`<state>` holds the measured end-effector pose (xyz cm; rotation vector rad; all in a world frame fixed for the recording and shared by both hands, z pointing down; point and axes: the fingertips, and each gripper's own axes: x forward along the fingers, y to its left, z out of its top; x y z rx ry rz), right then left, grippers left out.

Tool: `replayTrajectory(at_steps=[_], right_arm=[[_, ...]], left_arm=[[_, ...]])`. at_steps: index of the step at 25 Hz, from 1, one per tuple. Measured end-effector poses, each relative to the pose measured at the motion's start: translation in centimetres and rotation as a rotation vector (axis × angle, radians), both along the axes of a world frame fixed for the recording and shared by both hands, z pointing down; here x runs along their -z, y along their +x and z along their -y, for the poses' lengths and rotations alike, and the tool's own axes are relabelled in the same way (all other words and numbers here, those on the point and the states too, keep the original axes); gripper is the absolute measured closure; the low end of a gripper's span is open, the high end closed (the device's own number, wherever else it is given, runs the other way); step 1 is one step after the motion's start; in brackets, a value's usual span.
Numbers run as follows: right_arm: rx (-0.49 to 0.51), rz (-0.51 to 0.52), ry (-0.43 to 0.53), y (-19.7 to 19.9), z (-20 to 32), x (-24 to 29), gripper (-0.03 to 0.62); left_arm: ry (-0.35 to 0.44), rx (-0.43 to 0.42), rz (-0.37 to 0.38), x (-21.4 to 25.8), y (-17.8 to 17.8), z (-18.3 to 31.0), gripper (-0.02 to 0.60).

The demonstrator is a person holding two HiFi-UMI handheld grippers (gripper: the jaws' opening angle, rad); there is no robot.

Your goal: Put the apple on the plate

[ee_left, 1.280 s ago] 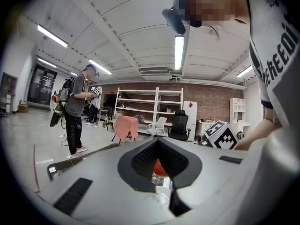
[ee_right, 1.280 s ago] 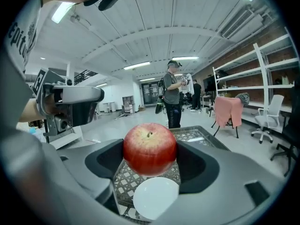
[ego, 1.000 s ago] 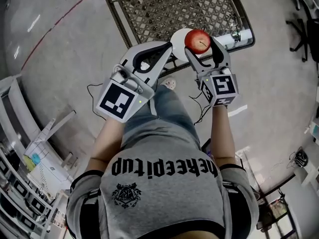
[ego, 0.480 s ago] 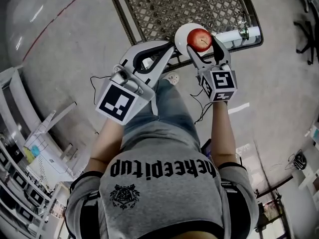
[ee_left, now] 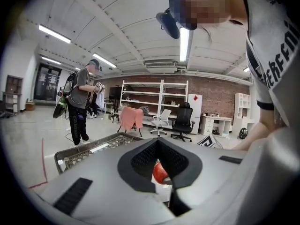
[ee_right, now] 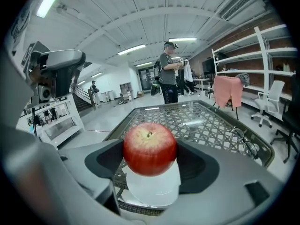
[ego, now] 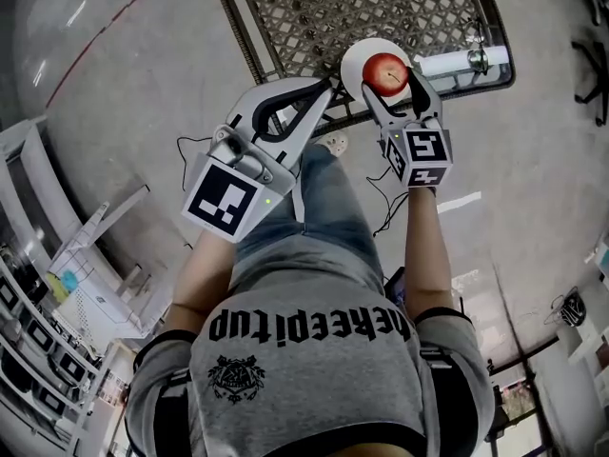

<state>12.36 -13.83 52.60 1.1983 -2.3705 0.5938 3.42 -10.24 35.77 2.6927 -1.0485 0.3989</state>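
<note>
Change: my right gripper (ego: 392,82) has carried the apple (ego: 385,70) farther, over the plate (ego: 357,57).
Right jaws: clamped on the apple.
Left gripper (ego: 320,91): closed, empty, just left.
Right gripper view alone: person (ee_right: 168,76) beyond the table (ee_right: 206,121).

Left tool (ego: 322,90) closed, right tool (ego: 387,74) clamped.

Open workshop-like office: brick wall (ee_left: 213,96), white shelving (ee_left: 149,97), swivel chairs (ee_left: 183,122), concrete floor (ego: 124,93).
</note>
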Motion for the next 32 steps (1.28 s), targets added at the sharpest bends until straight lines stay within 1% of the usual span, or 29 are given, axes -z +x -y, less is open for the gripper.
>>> replayTrajectory(at_steps=[18, 32], right_arm=[[0.011, -0.03, -0.075, -0.2, -0.1, -4.2, 0.237], [0.024, -0.056, -0.11, -0.2, -0.3, -6.0, 0.235]], left_arm=[[-0.018, 0.0, 0.0, -1.6, 0.1, 0.6, 0.563], [-0.035, 0.011, 0.007, -2.2, -0.1, 1.1, 0.563]])
